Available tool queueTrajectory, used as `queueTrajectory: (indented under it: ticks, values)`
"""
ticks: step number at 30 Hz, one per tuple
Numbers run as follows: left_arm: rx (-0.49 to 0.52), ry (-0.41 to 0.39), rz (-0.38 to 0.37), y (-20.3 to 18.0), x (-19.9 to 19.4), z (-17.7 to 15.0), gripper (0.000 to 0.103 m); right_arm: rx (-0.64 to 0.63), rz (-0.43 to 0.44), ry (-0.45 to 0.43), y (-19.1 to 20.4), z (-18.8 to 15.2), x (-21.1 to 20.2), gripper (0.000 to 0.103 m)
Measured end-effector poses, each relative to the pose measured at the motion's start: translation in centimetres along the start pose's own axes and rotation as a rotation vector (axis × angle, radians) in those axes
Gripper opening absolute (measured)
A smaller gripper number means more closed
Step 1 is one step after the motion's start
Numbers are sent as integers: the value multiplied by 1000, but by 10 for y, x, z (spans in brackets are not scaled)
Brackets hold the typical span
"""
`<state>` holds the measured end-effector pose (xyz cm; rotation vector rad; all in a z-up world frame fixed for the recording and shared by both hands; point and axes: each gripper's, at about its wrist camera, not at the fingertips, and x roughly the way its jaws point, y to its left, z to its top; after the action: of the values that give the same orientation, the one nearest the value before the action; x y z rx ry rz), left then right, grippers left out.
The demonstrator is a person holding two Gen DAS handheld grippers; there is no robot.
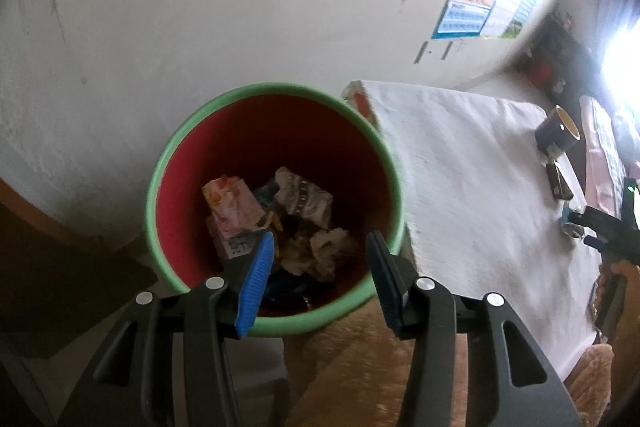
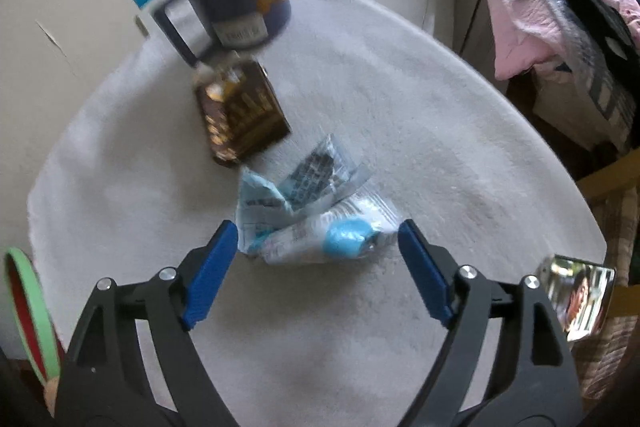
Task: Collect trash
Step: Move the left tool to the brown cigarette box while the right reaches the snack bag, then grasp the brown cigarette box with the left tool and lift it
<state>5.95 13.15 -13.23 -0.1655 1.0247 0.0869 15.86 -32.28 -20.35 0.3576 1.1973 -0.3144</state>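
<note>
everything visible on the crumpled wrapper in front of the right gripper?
The crumpled wrapper looks like thin, glossy plastic film, pale blue and white with dark printed blocks and small text, blurred beyond reading. A round light-blue patch shows on its near side. It lies folded and creased on the white cloth, just beyond and between the open fingers of the right gripper, which do not touch it. A brown packet lies close behind it; contact unclear.

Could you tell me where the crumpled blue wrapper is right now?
In the right wrist view, the blue wrapper lies on the white cloth, ahead of the open right gripper, near the brown packet.
</note>
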Motion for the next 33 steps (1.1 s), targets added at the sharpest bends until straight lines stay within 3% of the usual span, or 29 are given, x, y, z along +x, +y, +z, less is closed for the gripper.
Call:
queueTrajectory:
  ticks: [2,3,4,5,8,14,18,20,22,25,28,33]
  values:
    - [23,-6,3,-13,-5,2,46,8,17,-1,-5,-2,7,49]
    - [34,-9,2,-19,-7,3,46,12,41,-11,-7,-3,5,43]
    - [48,-13,-1,-25,-8,5,46,18,73,-27,-11,-6,1,18]
    - [66,-16,-4,-34,-9,6,46,15,92,-32,-14,-7,-2,11]
    - [124,-22,-41,-72,-11,11,46,-27,162,-76,-16,-23,-26,4]
    - [296,-2,-196,-196,8,19,47,-49,329,-64,-36,-93,-76,4]
    - [361,28,-275,-277,38,25,53,-39,359,-76,-45,-136,-95,4]
    - [409,23,-290,-323,57,29,53,11,385,-91,-56,-139,-98,4]
    - [447,31,-287,-361,75,34,53,64,402,-117,-70,-134,-94,9]
    - [464,38,-256,-403,101,40,53,156,441,-99,-86,-132,-82,24]
    - [440,38,-232,-423,120,46,57,142,457,-126,-84,-132,-86,43]
    - [362,104,-140,-432,156,53,60,161,494,-140,-88,-130,-86,44]
